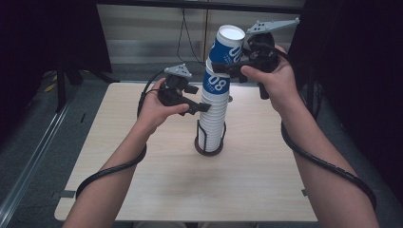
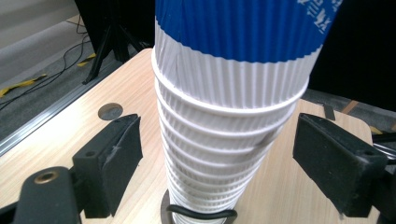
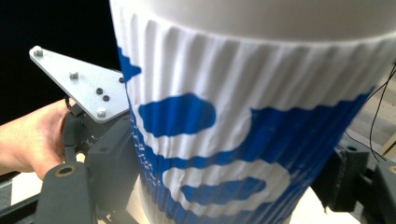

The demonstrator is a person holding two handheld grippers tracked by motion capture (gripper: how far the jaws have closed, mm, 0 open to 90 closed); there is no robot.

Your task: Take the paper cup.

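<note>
Two grippers work at one tall stack (image 1: 212,118) of ribbed paper cups, which stands in a black wire holder (image 1: 208,145) near the middle of the table (image 1: 142,185). On the left, the left gripper (image 1: 205,108) reaches the white part of the stack from the side. In the left gripper view its jaws stand spread, one on each side of the stack (image 2: 224,140), with a gap to the cups on both sides. On the right, higher up, the right gripper (image 1: 227,64) pinches the top cup (image 1: 227,46), blue and white, which tilts to the right above the stack. In the right gripper view its jaws press this cup (image 3: 243,130) from both sides.
</note>
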